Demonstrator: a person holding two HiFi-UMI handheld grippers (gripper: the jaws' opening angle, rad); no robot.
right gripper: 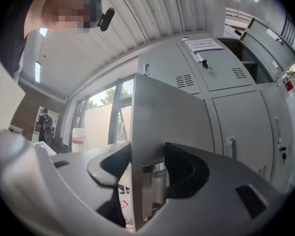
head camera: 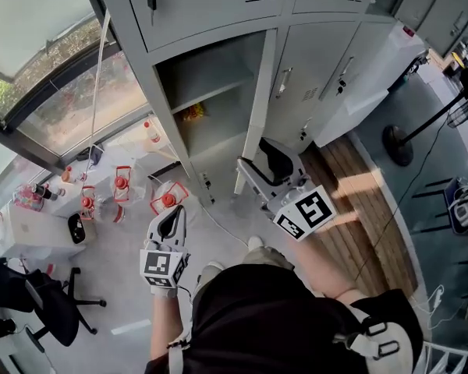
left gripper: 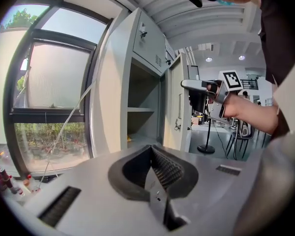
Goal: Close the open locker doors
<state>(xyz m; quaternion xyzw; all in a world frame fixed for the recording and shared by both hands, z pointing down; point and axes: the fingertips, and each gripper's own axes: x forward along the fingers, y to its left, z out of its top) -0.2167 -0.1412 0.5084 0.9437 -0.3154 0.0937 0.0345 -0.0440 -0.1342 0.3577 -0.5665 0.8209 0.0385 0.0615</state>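
Observation:
A grey locker bank (head camera: pixel 218 6) has one lower door (head camera: pixel 257 107) swung out, seen edge-on, beside its bare shelved compartment (head camera: pixel 207 92). My right gripper (head camera: pixel 259 166) is at the door's lower free edge. In the right gripper view the door (right gripper: pixel 162 117) stands between the two dark pads (right gripper: pixel 187 171), and the right gripper (right gripper: pixel 147 173) is open around it. My left gripper (head camera: pixel 168 223) hangs lower left, apart from the lockers and aimed at them. In its own view the left gripper (left gripper: pixel 155 168) is shut on nothing, and the right gripper (left gripper: pixel 199 90) shows by the door (left gripper: pixel 174 107).
Several red-capped bottles (head camera: pixel 121 185) stand on the floor at the left near a large window (head camera: pixel 54 76). A black office chair (head camera: pixel 47 302) is at the lower left. A wooden board (head camera: pixel 366 209) and a stand's round base (head camera: pixel 398 144) lie at the right. Something yellow (head camera: pixel 192 114) sits inside the compartment.

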